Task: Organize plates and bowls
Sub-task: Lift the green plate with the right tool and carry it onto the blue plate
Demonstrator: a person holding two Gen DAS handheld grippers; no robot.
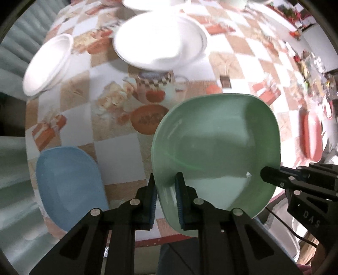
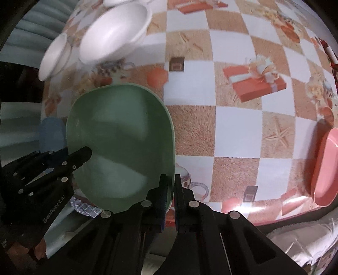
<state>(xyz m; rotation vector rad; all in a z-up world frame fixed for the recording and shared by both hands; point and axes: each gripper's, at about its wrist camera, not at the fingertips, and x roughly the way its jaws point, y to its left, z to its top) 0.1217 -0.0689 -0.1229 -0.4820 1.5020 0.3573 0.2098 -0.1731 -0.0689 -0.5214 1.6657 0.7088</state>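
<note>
A green plate (image 1: 217,148) is held above the table by both grippers. My left gripper (image 1: 165,196) is shut on its left rim. My right gripper (image 2: 171,190) is shut on its right rim; it also shows in the left wrist view (image 1: 274,175). The green plate also shows in the right wrist view (image 2: 120,137). A blue plate (image 1: 67,182) lies on the table at the near left. A pink plate (image 2: 325,169) lies at the right edge. A white plate (image 1: 158,40) and a white bowl (image 1: 48,63) sit farther back.
The table has a checkered cloth (image 2: 232,127) with gift-box prints. More white dishes (image 1: 137,5) sit at the far edge. A green-grey sofa (image 1: 14,52) lies beyond the table's left side. Clutter (image 1: 306,63) lines the far right.
</note>
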